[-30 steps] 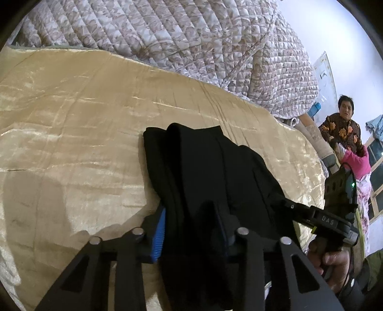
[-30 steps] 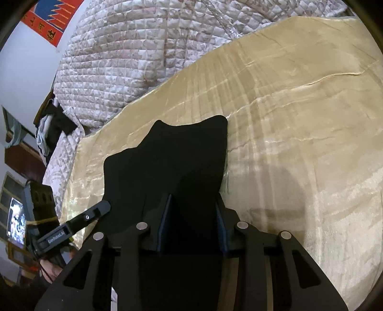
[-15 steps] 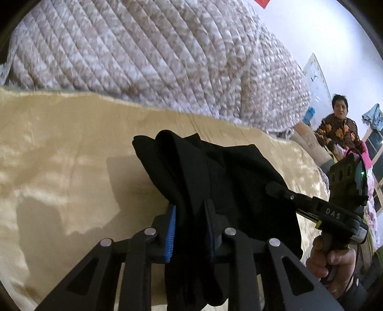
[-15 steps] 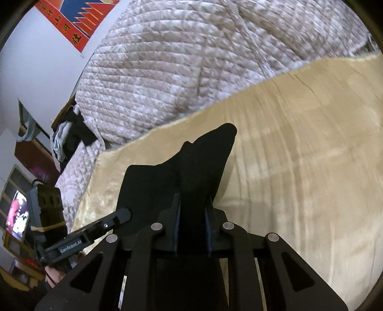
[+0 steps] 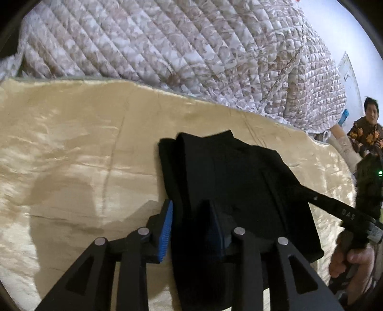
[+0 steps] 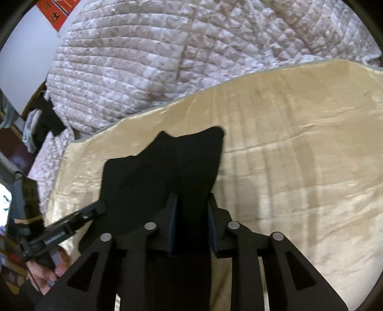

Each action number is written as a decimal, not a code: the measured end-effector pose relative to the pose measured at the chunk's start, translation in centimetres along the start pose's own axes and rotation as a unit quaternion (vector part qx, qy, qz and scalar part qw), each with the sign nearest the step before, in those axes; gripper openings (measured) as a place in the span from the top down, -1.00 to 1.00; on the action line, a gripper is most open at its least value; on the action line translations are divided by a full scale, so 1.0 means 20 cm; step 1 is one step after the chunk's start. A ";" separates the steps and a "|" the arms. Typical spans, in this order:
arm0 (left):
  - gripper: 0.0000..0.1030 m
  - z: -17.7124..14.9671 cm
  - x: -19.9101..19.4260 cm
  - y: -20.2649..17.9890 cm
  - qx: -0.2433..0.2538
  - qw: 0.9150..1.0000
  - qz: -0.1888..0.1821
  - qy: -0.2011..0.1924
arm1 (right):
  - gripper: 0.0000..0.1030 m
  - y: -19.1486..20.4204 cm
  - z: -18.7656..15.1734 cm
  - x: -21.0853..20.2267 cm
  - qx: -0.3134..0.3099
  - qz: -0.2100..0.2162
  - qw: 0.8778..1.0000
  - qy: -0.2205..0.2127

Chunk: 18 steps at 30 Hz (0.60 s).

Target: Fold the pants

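The black pants (image 5: 229,191) lie in a folded bundle on the golden satin sheet (image 5: 71,148) spread over the bed, with the quilted floral bedspread (image 5: 167,43) heaped along the far side. The left claw (image 5: 191,224) stands spread, its blue-padded fingers (image 5: 166,229) parted around the near edge of the cloth, the right-hand pad half buried in dark folds; the fabric runs between the fingers without being pinched. In the right wrist view the right claw (image 6: 192,222) is likewise released, its pads apart with the near end of the pants (image 6: 167,172) passing between them and spreading away to the far left across the sheet (image 6: 299,155). Each camera catches the other tool: the right claw's body at the right edge of the left view carries the letters "DAS" (image 5: 348,214), gripped by a bare hand (image 5: 347,260); lettering on the left tool in the right view is too blurred to read. A woman in a patterned top (image 5: 368,134) sits at the far right. A red banner (image 6: 56,13) with dark characters hangs at the far left on the wall.
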<state>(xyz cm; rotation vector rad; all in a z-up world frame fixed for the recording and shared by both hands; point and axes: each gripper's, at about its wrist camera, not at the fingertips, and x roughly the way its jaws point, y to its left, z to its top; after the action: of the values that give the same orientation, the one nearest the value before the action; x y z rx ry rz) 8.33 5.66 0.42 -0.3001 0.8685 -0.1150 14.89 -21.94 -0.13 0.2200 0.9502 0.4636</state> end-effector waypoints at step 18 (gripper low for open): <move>0.30 -0.31 -0.18 -0.29 0.116 0.992 0.043 -0.037 | 0.53 0.30 -0.44 -0.15 -0.180 -0.056 0.982 0.001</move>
<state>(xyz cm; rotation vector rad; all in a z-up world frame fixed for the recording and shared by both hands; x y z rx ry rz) 1.32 -0.29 1.10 -0.0482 0.7848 -0.1231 4.50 -18.18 -0.62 -0.1613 0.8595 0.5225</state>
